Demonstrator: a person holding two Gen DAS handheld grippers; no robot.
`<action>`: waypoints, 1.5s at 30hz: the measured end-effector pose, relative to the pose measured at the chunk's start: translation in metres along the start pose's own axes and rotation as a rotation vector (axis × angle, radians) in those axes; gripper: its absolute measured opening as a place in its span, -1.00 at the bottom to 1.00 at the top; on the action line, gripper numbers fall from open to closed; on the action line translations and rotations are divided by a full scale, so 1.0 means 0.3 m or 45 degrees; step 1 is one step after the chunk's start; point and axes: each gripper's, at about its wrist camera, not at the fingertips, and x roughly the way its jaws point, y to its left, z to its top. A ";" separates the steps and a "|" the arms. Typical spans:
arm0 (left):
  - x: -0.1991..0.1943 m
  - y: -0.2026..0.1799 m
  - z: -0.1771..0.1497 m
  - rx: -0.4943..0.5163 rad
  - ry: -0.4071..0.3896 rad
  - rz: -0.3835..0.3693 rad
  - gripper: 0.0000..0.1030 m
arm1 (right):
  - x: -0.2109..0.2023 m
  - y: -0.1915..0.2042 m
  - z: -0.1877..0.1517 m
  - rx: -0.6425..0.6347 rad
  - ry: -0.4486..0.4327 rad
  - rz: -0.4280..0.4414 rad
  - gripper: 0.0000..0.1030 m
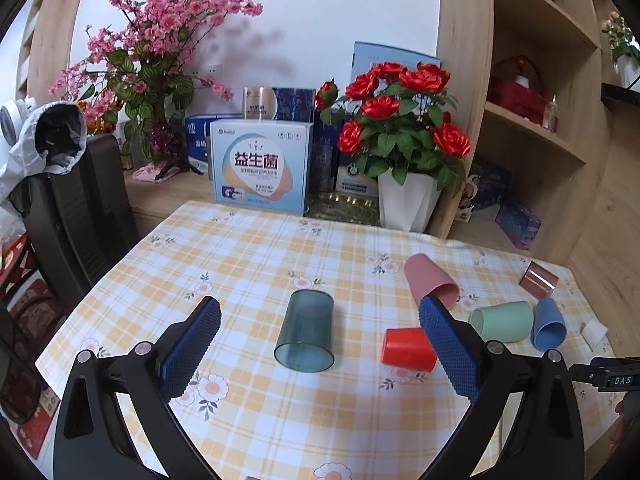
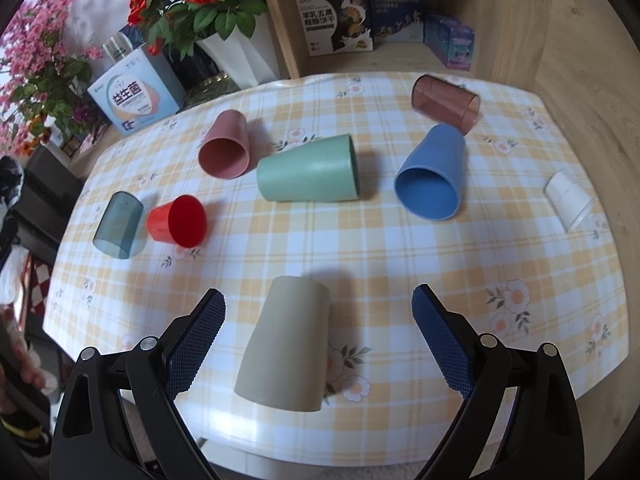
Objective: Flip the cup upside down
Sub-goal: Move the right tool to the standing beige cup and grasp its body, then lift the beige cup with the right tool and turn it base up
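Observation:
Several cups lie on their sides on the checked tablecloth (image 2: 360, 248). My left gripper (image 1: 320, 344) is open, its blue pads either side of a clear teal cup (image 1: 306, 336), not touching it. A red cup (image 1: 408, 350) lies by its right finger. My right gripper (image 2: 320, 340) is open around a beige cup (image 2: 286, 344) that stands upside down near the table's front edge, jaws apart from it. The right wrist view also shows the teal cup (image 2: 119, 225), red cup (image 2: 178, 221), a pink cup (image 2: 226, 145), a green cup (image 2: 308, 169), a blue cup (image 2: 432, 174) and a brown clear cup (image 2: 446, 103).
A white cup (image 2: 568, 201) lies near the right edge. A white pot of red roses (image 1: 404, 148), a printed box (image 1: 260, 166) and pink blossoms (image 1: 160, 40) stand behind the table. A wooden shelf (image 1: 540, 120) is at the right, a black chair (image 1: 76, 208) at the left.

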 end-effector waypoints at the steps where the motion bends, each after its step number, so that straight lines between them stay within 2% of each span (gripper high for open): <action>1: 0.001 0.003 -0.001 -0.007 0.008 -0.015 0.88 | 0.006 0.003 -0.001 -0.003 0.007 0.000 0.78; 5: 0.003 0.009 -0.010 -0.039 0.030 -0.075 0.88 | 0.036 0.019 0.003 -0.025 0.050 0.001 0.78; 12: 0.034 0.003 -0.033 -0.039 0.092 -0.032 0.88 | 0.104 0.050 0.016 -0.085 0.126 -0.019 0.78; 15: 0.036 0.002 -0.045 -0.021 0.085 -0.021 0.88 | 0.161 0.046 0.024 -0.070 0.196 0.008 0.77; 22: 0.044 0.002 -0.067 -0.008 0.113 -0.116 0.88 | 0.261 0.025 0.050 0.023 0.317 0.070 0.77; 25: 0.041 0.010 -0.068 -0.022 0.102 -0.153 0.88 | 0.283 0.025 0.057 0.038 0.347 0.065 0.77; 29: 0.034 0.014 -0.069 -0.034 0.074 -0.157 0.88 | 0.306 0.024 0.055 0.068 0.381 0.083 0.75; 31: 0.032 0.011 -0.068 -0.023 0.059 -0.153 0.88 | 0.319 0.028 0.052 0.062 0.402 0.079 0.41; 38: 0.019 -0.002 -0.072 0.015 0.028 -0.159 0.88 | 0.349 0.044 0.044 0.061 0.432 0.082 0.41; 42: 0.027 -0.008 -0.078 0.019 0.070 -0.183 0.88 | 0.360 0.049 0.044 0.054 0.444 0.084 0.17; 45: 0.035 -0.014 -0.084 0.026 0.108 -0.175 0.88 | 0.372 0.041 0.038 0.072 0.459 0.089 0.14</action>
